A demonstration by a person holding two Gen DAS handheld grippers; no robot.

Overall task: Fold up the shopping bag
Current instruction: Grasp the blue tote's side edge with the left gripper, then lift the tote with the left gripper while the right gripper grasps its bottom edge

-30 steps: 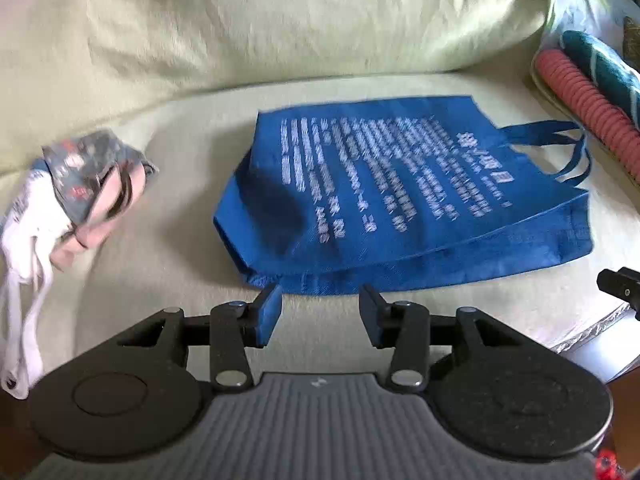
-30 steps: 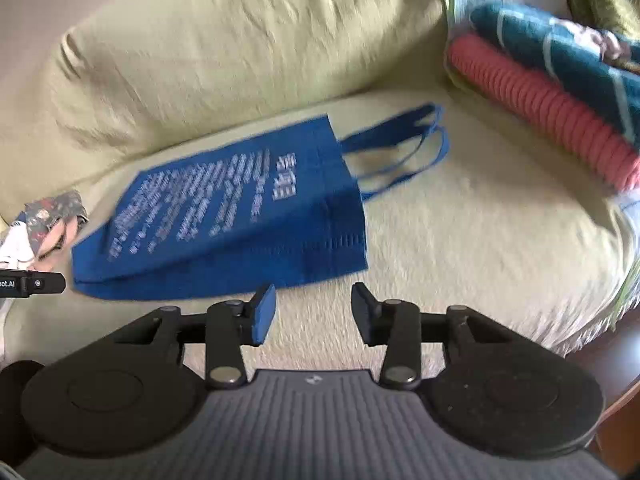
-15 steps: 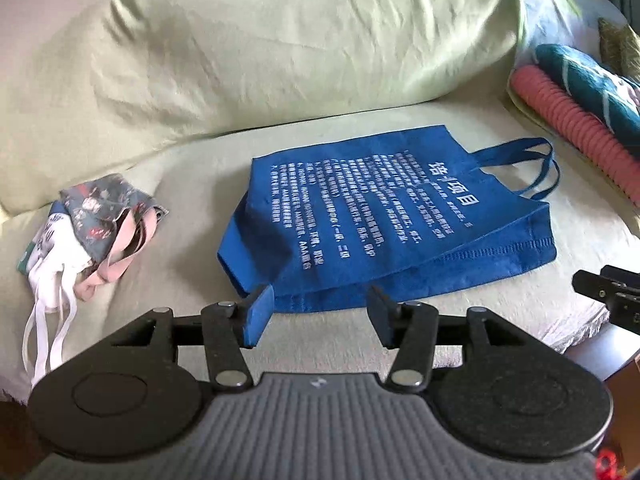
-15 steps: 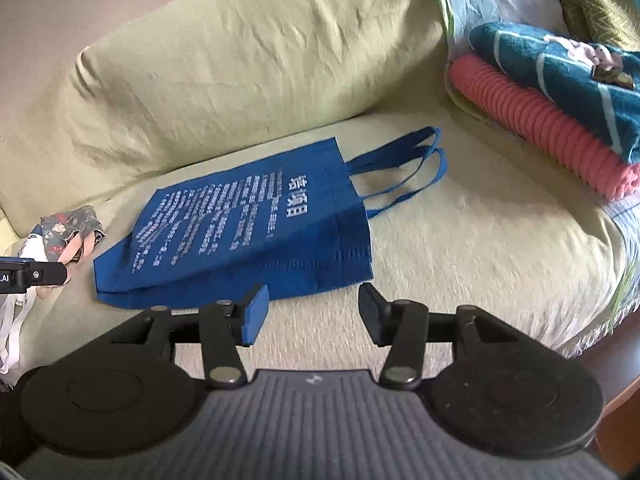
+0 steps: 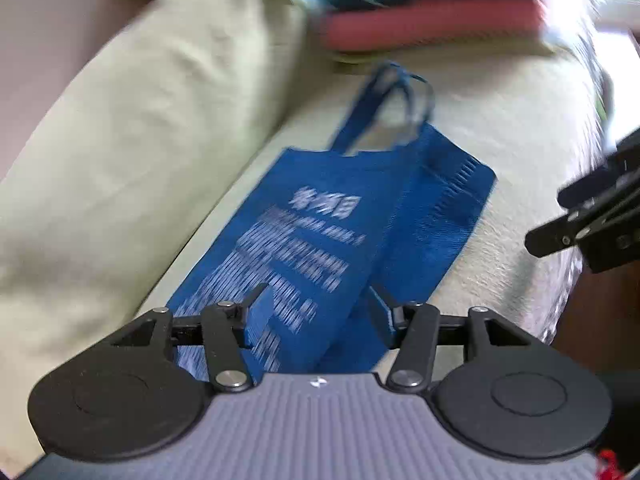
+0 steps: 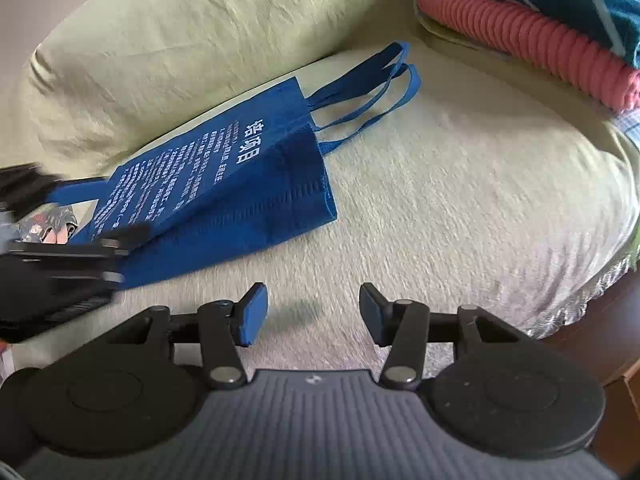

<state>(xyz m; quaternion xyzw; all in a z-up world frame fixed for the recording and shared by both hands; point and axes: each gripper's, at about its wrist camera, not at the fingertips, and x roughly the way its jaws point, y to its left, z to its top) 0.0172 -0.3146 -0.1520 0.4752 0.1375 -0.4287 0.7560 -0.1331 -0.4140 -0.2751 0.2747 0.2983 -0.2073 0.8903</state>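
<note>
Two grippers are at work over one bag, a blue non-woven shopper lying flat on the sofa seat, its printed face up and its handles trailing toward the far right, near the stacked towels. The left gripper has its jaws wide apart, straddling the bag's bottom end with nothing clamped; the left view is blurred, so whether a pad brushes the cloth I cannot tell. The right gripper is also wide open and empty, over bare seat just near of the bag's long edge.

The bag looks light, thin and limp, with a side gusset showing along its near edge, so it should crease readily but will sag and slide on the fuzzy cover. Best holds, I judge, are the corners: pinch all layers at the bottom corner with the left gripper and at the mouth corner by the handles with the right, keeping the fabric taut while folding.
</note>
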